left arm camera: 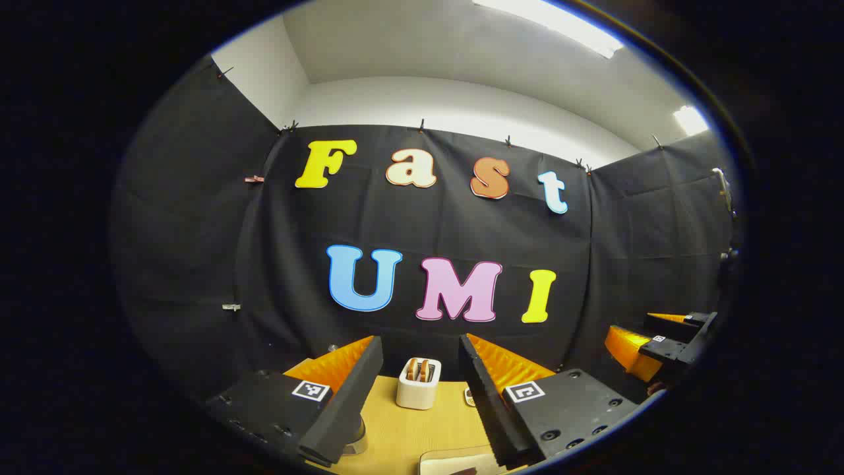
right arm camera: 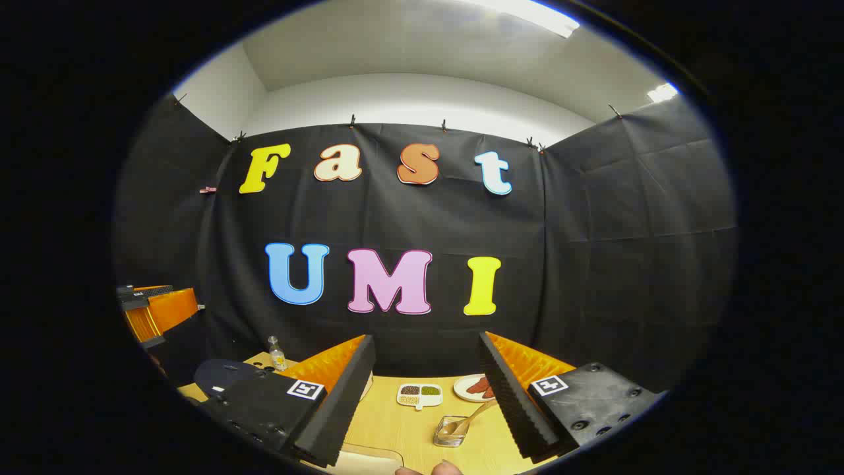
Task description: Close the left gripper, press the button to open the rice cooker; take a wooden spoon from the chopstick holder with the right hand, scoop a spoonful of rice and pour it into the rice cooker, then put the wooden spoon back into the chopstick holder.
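Observation:
My left gripper [left arm camera: 420,338] is open, held above the near edge of the wooden table [left arm camera: 402,429]. Straight ahead between its fingers stands a white chopstick holder [left arm camera: 419,386] with wooden utensils sticking out of it. My right gripper [right arm camera: 426,336] is open too and holds nothing. In front of it a small glass dish [right arm camera: 452,430] has a wooden spoon [right arm camera: 472,415] leaning in it. A dark rounded thing [right arm camera: 221,373] at the left, maybe the rice cooker, is partly hidden by a finger. The right gripper [left arm camera: 666,343] also appears far right in the left gripper view.
A white divided dish of grains [right arm camera: 420,394] and a plate with red pieces [right arm camera: 473,388] sit at the back of the table. A small bottle [right arm camera: 277,353] stands at the left. A pale tray edge [right arm camera: 369,458] lies close below. The left gripper [right arm camera: 150,309] hangs far left.

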Tool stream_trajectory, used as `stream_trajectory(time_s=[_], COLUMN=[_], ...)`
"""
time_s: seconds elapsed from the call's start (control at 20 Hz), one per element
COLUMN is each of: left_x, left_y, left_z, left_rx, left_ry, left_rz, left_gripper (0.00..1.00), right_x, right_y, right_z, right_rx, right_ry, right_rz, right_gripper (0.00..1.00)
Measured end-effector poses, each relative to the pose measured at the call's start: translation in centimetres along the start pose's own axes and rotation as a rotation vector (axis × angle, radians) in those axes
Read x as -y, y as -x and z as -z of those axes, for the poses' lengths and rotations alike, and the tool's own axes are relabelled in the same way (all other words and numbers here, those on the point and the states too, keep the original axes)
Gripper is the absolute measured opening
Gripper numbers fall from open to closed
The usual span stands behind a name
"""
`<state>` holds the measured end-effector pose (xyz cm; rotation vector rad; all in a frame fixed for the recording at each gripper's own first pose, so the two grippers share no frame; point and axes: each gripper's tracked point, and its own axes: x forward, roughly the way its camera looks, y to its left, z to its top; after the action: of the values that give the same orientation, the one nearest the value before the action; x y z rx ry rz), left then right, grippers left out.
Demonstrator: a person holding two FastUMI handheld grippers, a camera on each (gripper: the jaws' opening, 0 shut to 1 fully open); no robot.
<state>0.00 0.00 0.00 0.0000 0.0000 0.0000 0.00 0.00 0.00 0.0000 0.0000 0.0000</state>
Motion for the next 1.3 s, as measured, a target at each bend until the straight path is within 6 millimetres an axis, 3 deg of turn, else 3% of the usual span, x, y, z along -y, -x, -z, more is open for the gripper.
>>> stream_trajectory(time_s=[0.25, 0.6, 1.3], left_x=[-1.4, -1.2, -3.5], left_y=[0.2, 0.6, 0.4], left_z=[-0.1, -0.6, 0.9], left_rx=[-0.003, 0.018, -0.014], left_ry=[0.018, 0.02, 0.015], left_rz=[0.034, 0.025, -0.044], left_gripper=[0.82, 0.82, 0.82], right_x=[-0.8, -1.7, -2.9], right_y=[1.0, 1.0, -1.4], right_z=[-0.5, -0.7, 2.8], right_rx=[0.013, 0.012, -0.075], right_ry=[0.034, 0.027, 0.003], right_rz=[0.028, -0.004, -0.054], right_gripper=[0.95, 0.98, 0.98])
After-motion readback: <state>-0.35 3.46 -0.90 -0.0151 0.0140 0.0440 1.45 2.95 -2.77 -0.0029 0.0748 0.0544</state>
